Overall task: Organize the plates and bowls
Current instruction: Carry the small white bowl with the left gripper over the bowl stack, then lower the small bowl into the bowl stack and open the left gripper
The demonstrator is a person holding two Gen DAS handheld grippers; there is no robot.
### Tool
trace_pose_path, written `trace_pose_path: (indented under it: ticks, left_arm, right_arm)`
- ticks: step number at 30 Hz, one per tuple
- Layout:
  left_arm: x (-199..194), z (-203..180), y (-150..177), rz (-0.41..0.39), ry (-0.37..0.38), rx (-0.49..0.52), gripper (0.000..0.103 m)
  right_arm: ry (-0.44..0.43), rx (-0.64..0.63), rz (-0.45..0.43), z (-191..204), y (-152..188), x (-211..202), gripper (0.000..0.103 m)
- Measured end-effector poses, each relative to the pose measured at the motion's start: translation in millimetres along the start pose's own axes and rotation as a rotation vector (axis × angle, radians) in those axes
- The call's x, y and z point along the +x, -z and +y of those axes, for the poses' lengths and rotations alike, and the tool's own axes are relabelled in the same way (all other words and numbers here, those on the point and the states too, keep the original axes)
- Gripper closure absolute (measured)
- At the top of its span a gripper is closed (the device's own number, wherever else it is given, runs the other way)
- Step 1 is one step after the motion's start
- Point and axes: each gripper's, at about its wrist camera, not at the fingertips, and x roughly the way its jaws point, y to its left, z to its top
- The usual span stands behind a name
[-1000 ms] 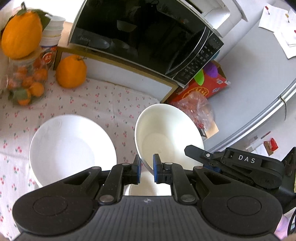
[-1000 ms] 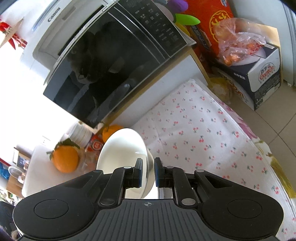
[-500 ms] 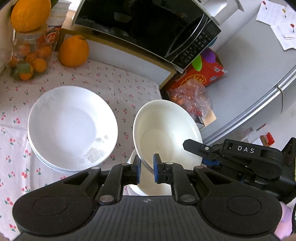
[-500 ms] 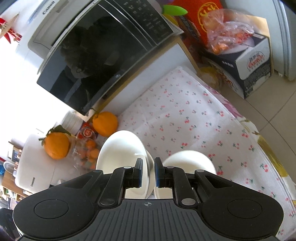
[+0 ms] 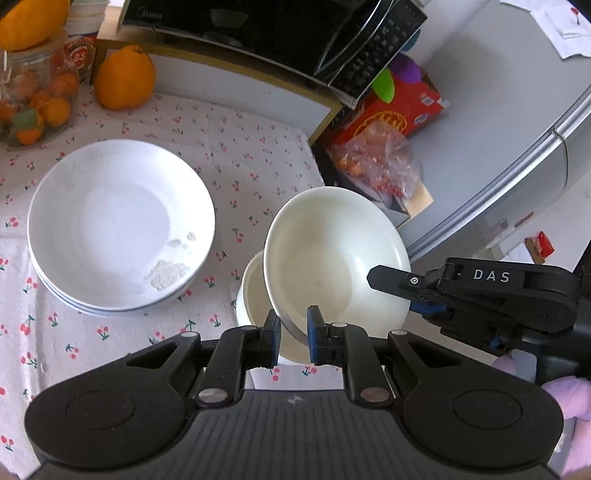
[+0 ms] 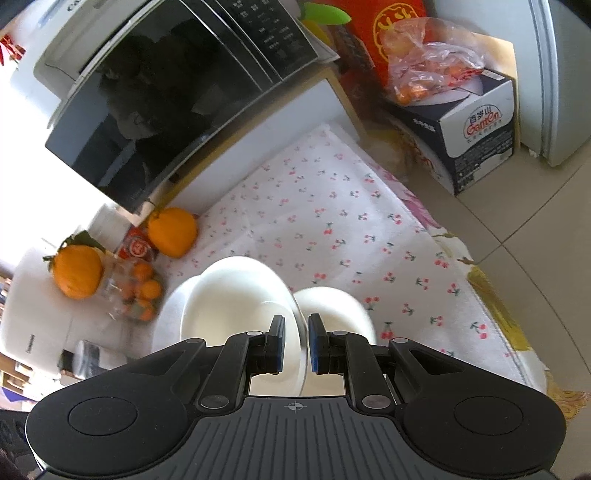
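Note:
My left gripper [image 5: 293, 326] is shut on the near rim of a cream bowl [image 5: 332, 254], which hangs tilted just above a second cream bowl [image 5: 251, 295] standing on the cherry-print cloth. My right gripper [image 5: 384, 280] reaches the held bowl's right rim. In the right wrist view my right gripper [image 6: 295, 328] is shut on a cream bowl's rim [image 6: 236, 291], apparently the same bowl, and the standing bowl [image 6: 332, 310] is beside it. A stack of white plates [image 5: 118, 221] sits to the left on the cloth.
A black microwave [image 5: 258, 29] on a shelf blocks the back. A large orange [image 5: 123, 77] and a jar of small oranges [image 5: 33, 99] stand at the back left. The table's right edge [image 6: 476, 280] drops to the floor, where boxes [image 6: 476, 125] stand by a grey fridge [image 5: 517, 92].
Both grippers have come down toward the table with the bowl. The standing bowl has come into view under it, and the plate stack now shows fully.

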Motion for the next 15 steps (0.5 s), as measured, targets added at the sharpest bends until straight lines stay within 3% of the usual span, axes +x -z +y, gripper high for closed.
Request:
trace_pose_path:
  ticks: [15]
  left_arm:
    - [27, -5, 12, 0.082, -0.056, 0.031, 0.088]
  right_arm:
    - [0.096, -0.032, 0.078, -14, 7, 16, 0.088]
